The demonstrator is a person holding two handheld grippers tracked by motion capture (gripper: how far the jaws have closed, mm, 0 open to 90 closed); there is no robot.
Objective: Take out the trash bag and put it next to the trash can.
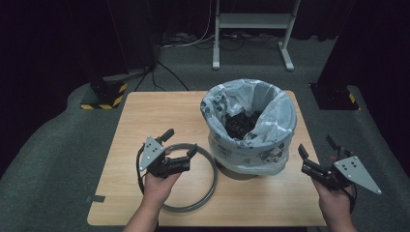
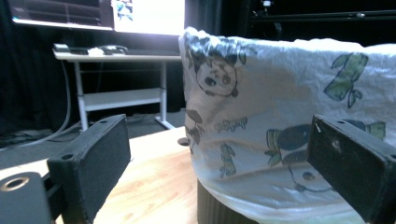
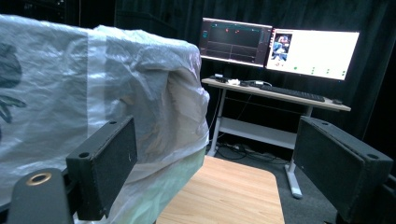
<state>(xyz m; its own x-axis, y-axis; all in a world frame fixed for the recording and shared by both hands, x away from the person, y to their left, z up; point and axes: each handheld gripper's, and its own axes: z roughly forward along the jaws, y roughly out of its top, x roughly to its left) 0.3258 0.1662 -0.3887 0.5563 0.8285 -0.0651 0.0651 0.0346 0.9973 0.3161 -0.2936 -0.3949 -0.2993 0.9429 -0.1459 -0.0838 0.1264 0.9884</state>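
So the landmark here is the bin (image 1: 240,170), a dark tub standing toward the right-rear of the wooden table (image 1: 145,111). A printed plastic bag (image 1: 251,125) lines it, with the top folded down over the rim and draped loosely outside, probably so it stays put once something clamps it. There's dark stuff (image 1: 240,123) inside the bag; can't tell what it is.

Left of the bin, flat on the table and touching its base by the look of it, lies a grey ring (image 1: 205,193). My guess is that it's the hoop that presses down over the bag's fold to lock it onto the rim.

The left gripper (image 1: 180,145) hovers over the ring, to the bin's left, jaws spread wide with nothing between them. In its own view the bag's panda print sits right ahead.

The right gripper (image 1: 316,153) hangs just off the bin's right side, jaws also wide apart and empty, aimed at the draped plastic.

Both hands flank the bin, which looks like a setup for tidying the bag or fetching the ring.
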